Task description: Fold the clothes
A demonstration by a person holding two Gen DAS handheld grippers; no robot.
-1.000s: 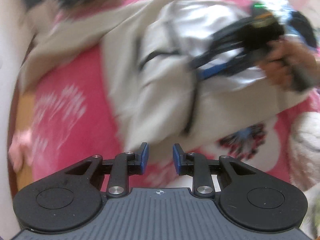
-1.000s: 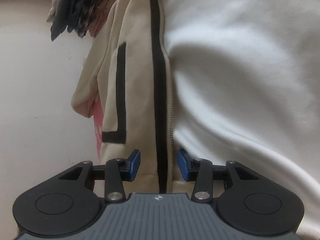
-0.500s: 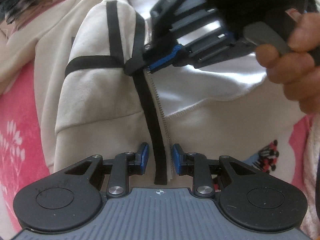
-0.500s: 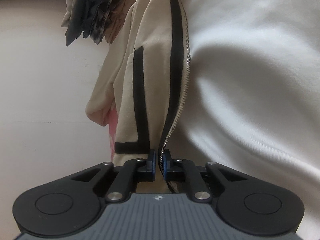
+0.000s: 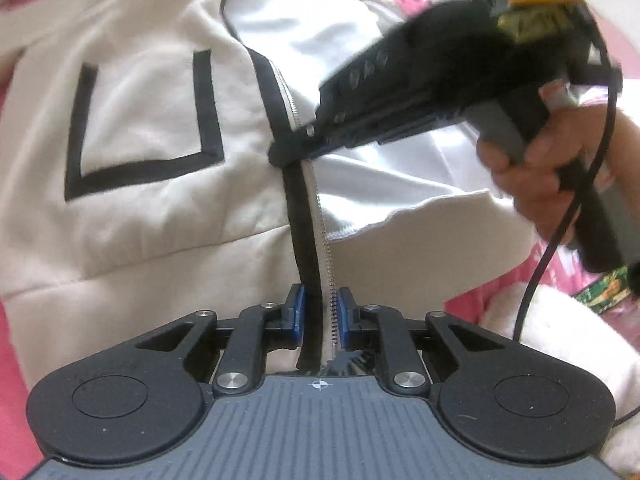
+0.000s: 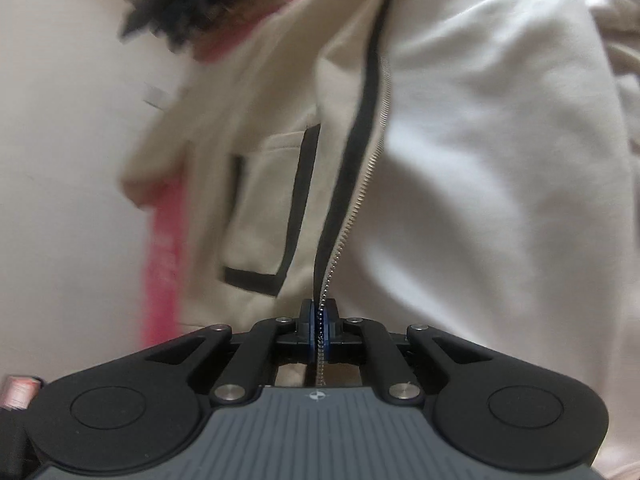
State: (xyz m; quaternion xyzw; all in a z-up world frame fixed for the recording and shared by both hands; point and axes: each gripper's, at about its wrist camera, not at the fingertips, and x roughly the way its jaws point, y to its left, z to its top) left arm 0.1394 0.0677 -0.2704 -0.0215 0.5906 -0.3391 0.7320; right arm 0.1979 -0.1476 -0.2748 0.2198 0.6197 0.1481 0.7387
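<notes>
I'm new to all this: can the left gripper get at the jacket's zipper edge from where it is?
Probably yes. The left gripper already straddles the zipper edge, its jaws closing around it, with nothing between; the right gripper grips the same edge farther up.

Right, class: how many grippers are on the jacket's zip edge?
2. The right gripper is shut on the zip edge higher up; the left gripper straddles it nearer the camera, jaws closing, pads not yet pressing.

- One cream jacket (image 5: 152, 216) with black trim, zip edge open.
- Two grippers: the left gripper (image 5: 319, 312) at lower centre, the right gripper (image 6: 319, 330) at lower centre of its own view.
- One hand (image 5: 532, 176), right of frame.
- One pink sheet (image 5: 12, 380), lower left.
- One black cable (image 5: 560, 236), right edge.
</notes>
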